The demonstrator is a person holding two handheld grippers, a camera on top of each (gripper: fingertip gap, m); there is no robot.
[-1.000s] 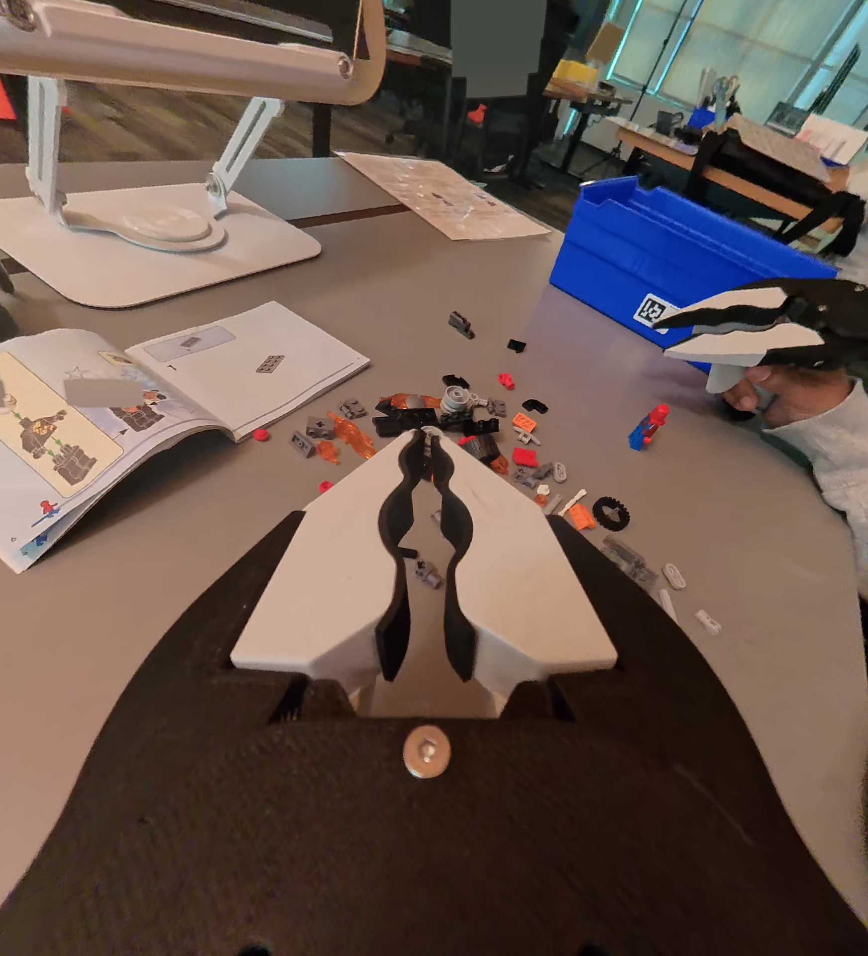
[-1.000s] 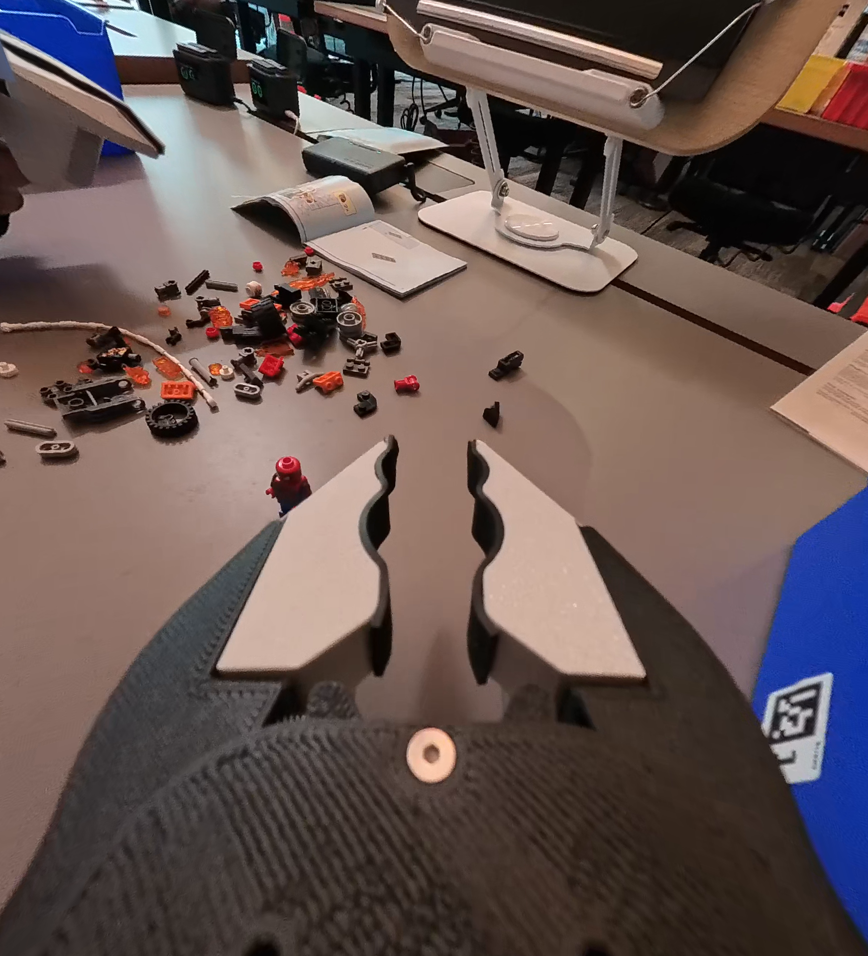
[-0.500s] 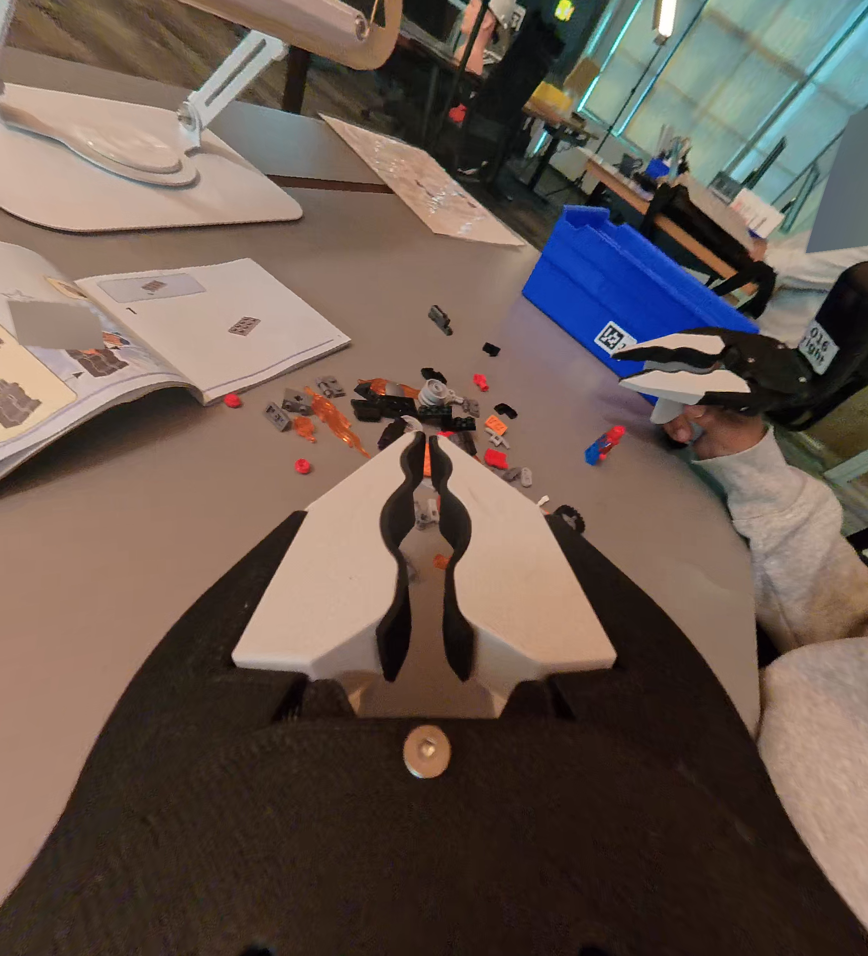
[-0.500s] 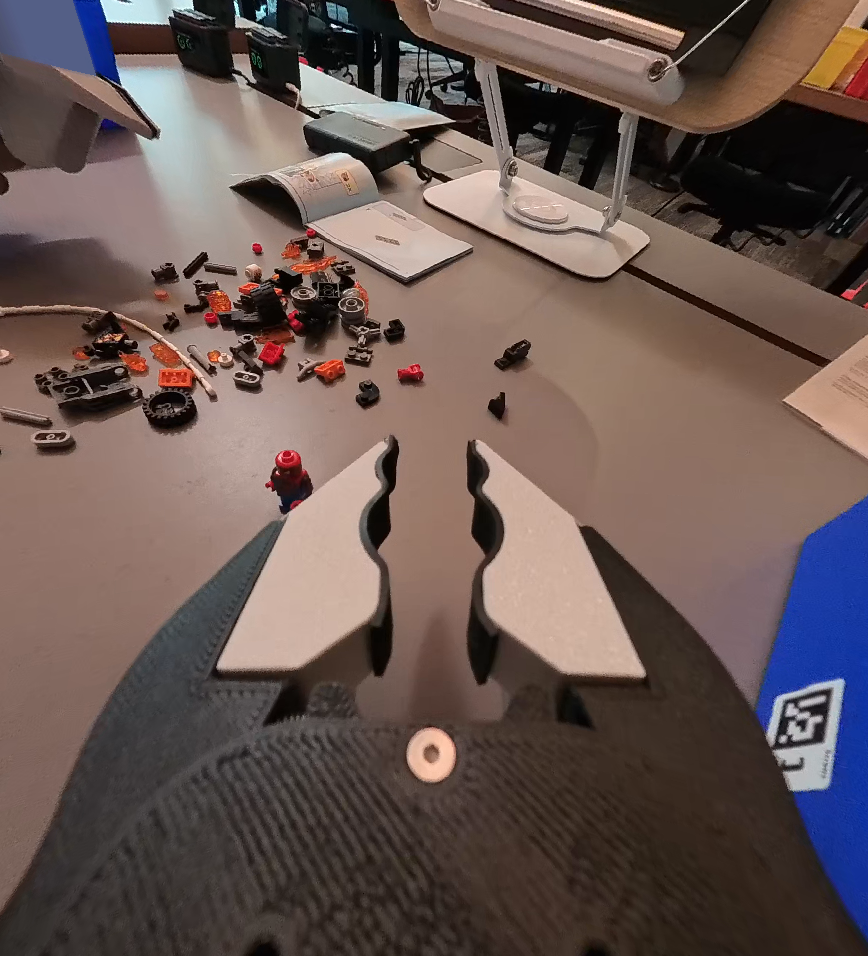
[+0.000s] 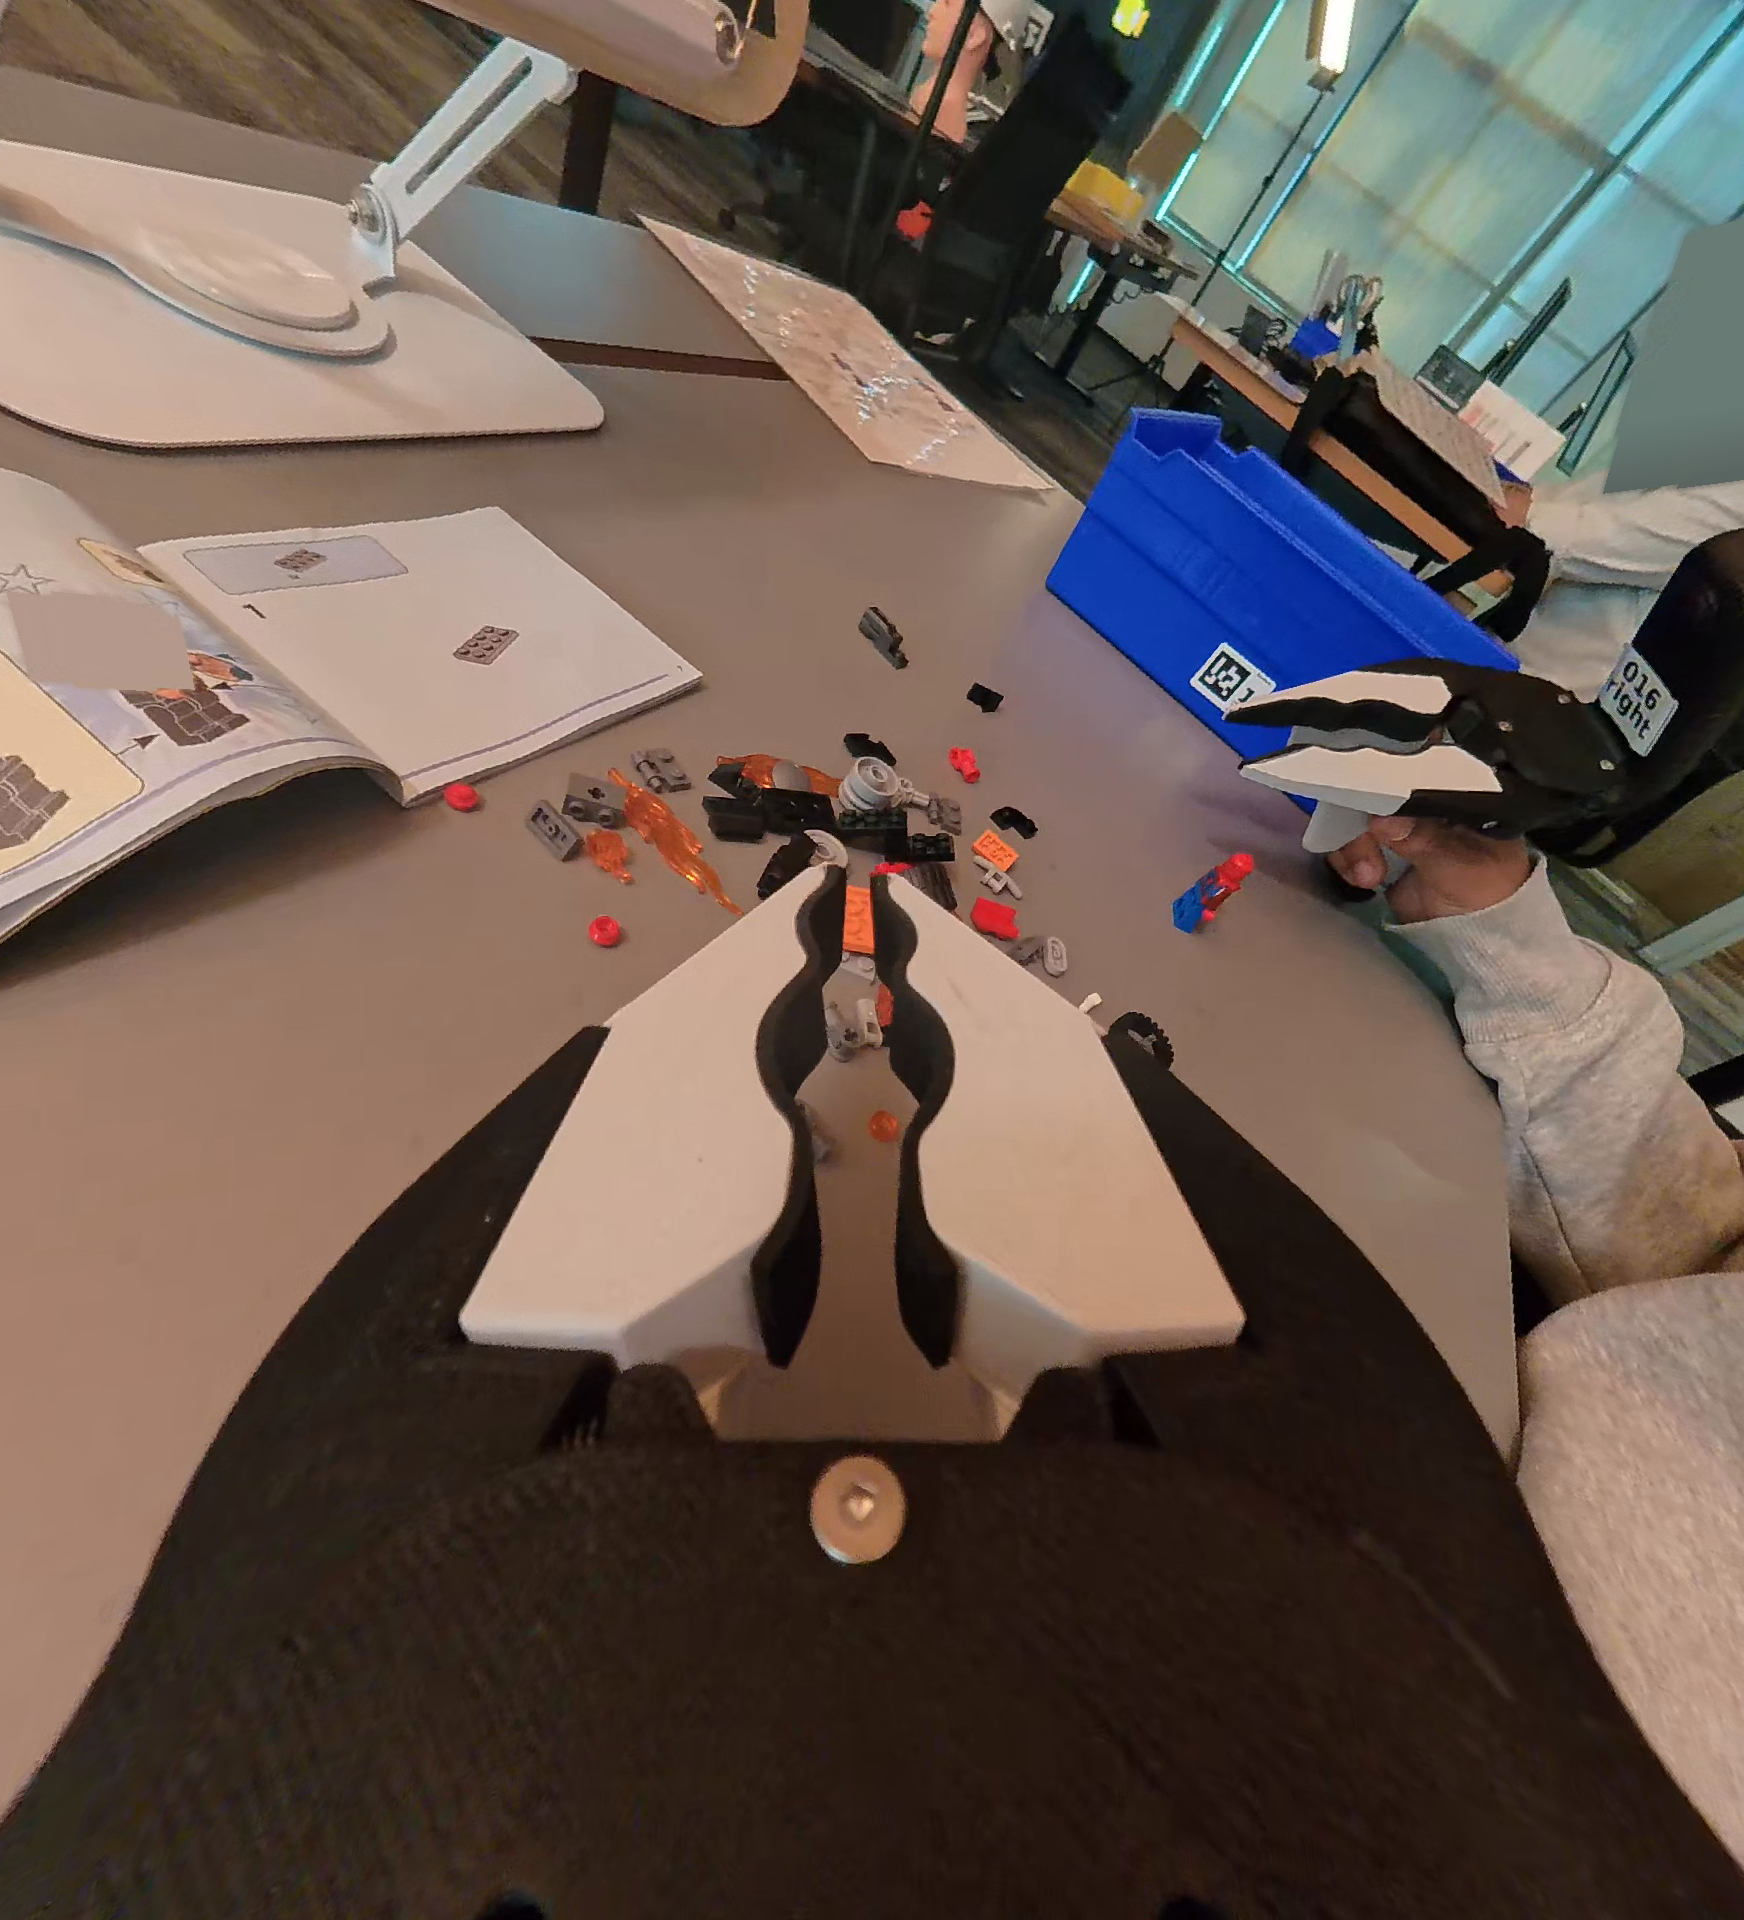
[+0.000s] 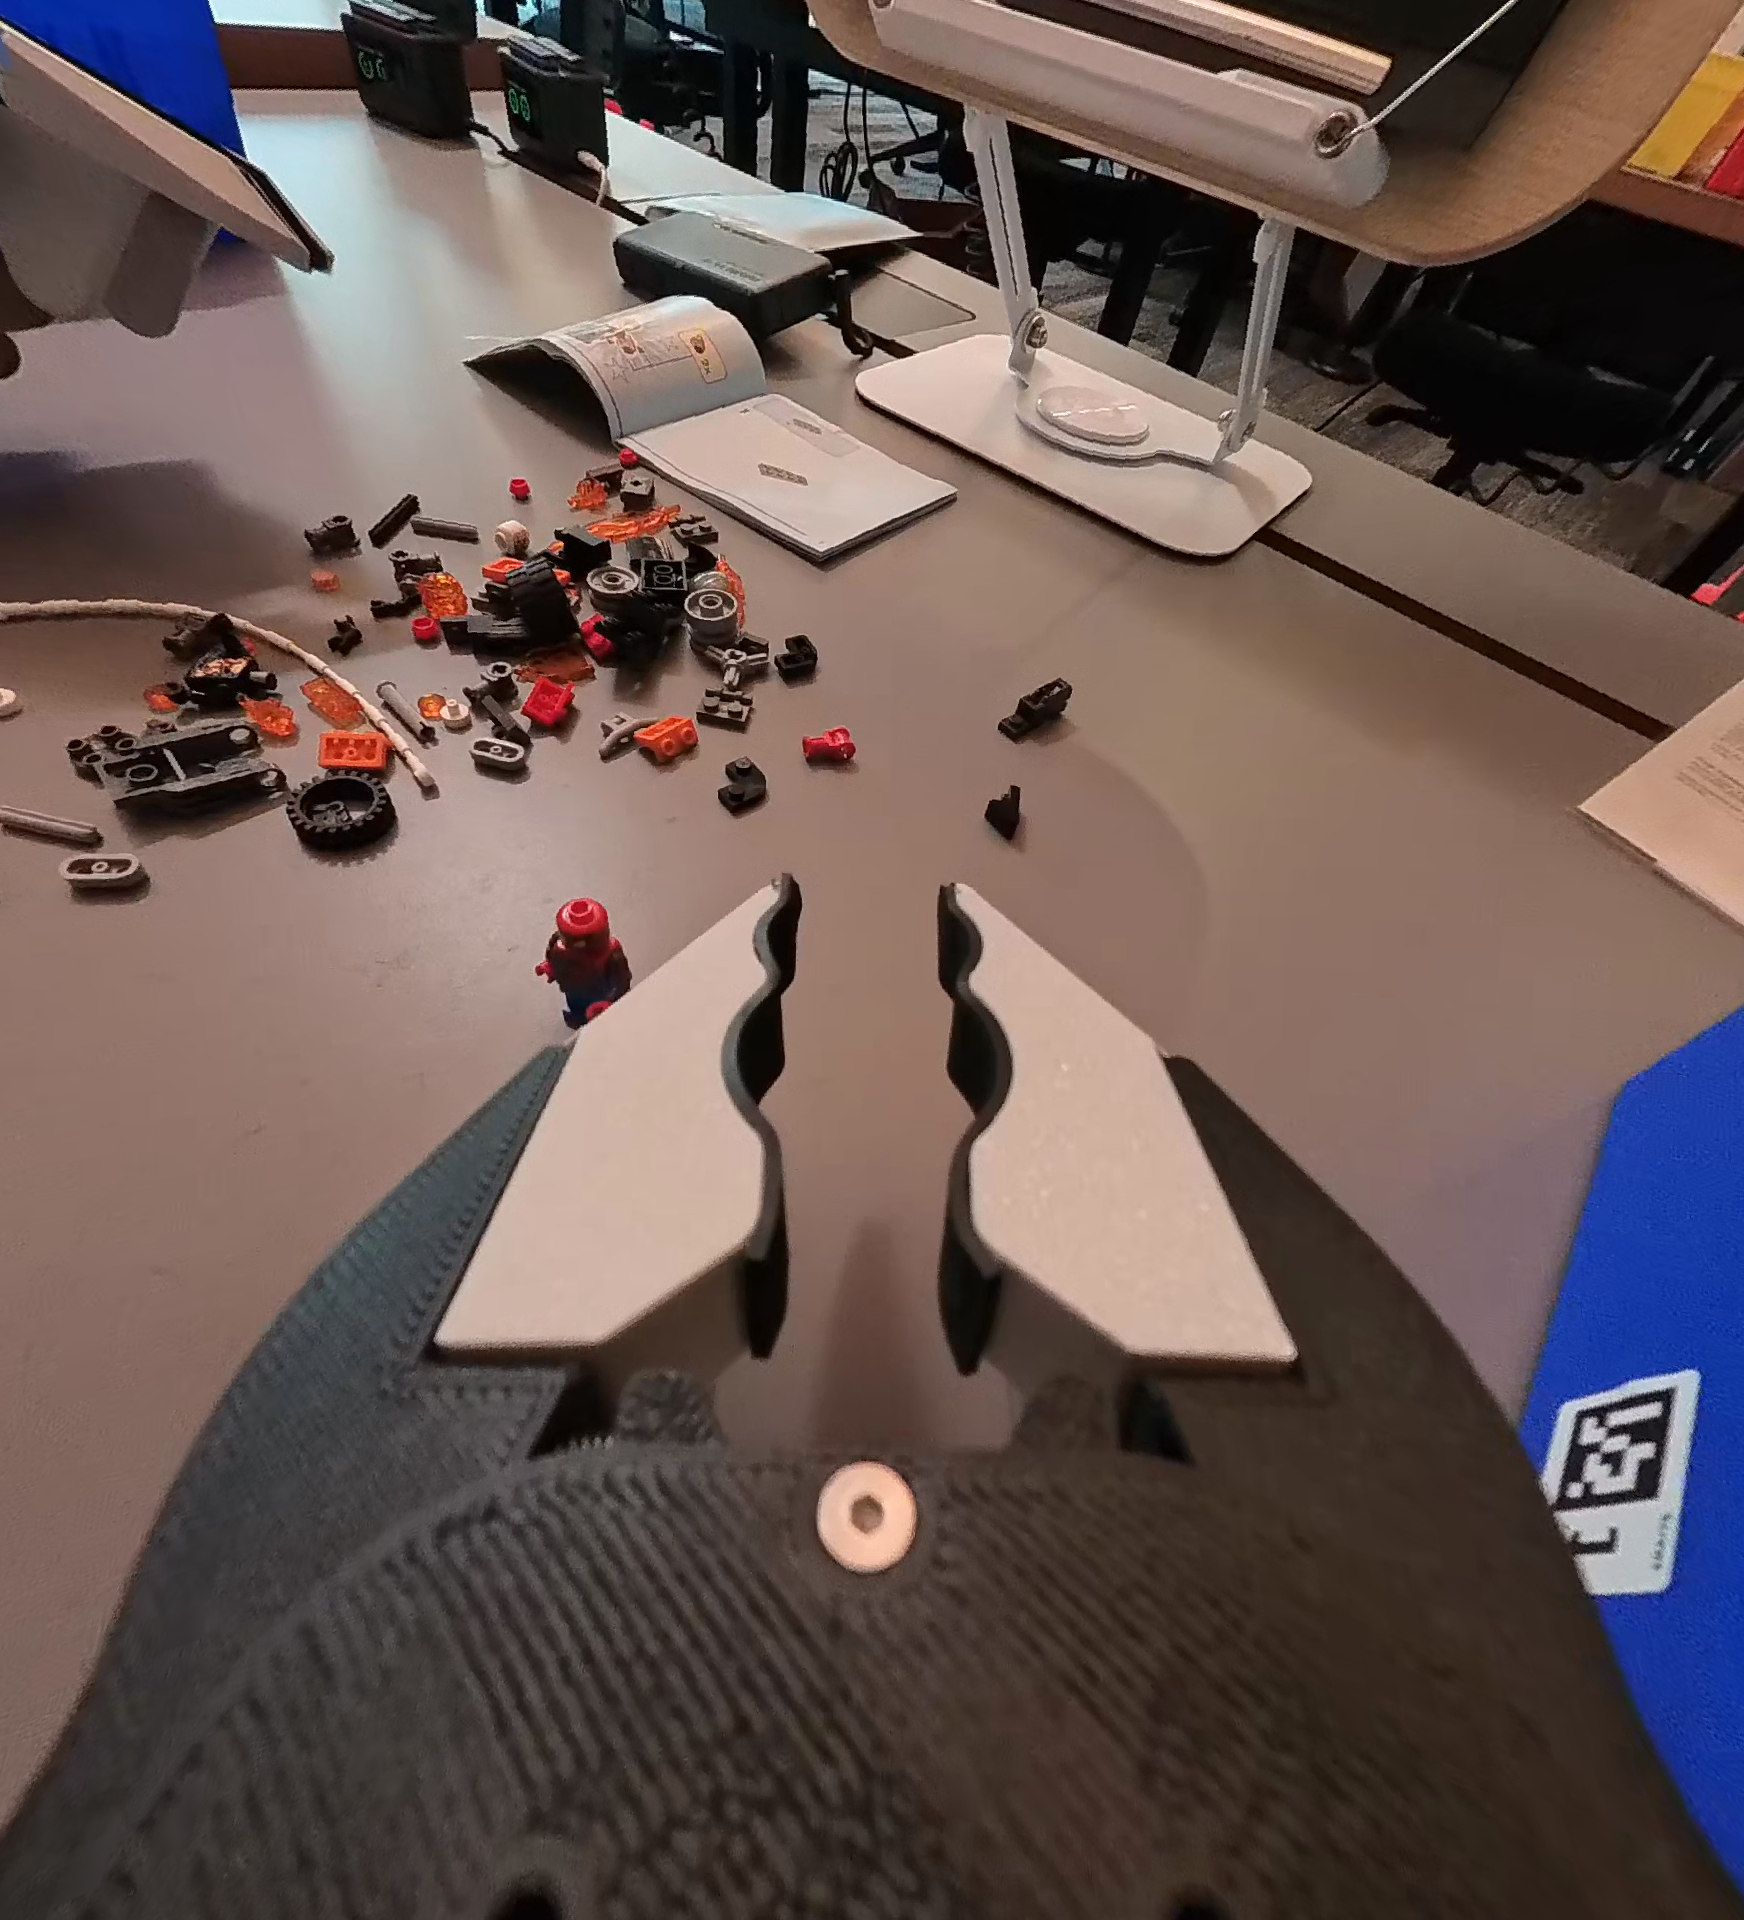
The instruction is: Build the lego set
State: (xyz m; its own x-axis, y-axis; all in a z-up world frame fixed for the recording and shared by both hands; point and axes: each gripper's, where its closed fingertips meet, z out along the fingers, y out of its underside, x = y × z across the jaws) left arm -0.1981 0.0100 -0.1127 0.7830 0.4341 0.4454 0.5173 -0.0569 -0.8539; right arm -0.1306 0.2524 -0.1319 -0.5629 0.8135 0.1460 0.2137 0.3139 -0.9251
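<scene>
Your left gripper is narrow, holding nothing, tips over the brick pile. Your right gripper gapes wide above bare bench, minifigure at its 9 o'clock.

- The left gripper has moved back from the pile of lego bits.
- Its fingers opened a tiny bit.

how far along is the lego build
Barely started. Done: only the minifigure stands assembled. The booklet lies open at an early step. In hand: nothing; the left gripper hovers nearly shut over the loose pieces, and the right gripper is open and empty. Left: almost all of the set.
</scene>
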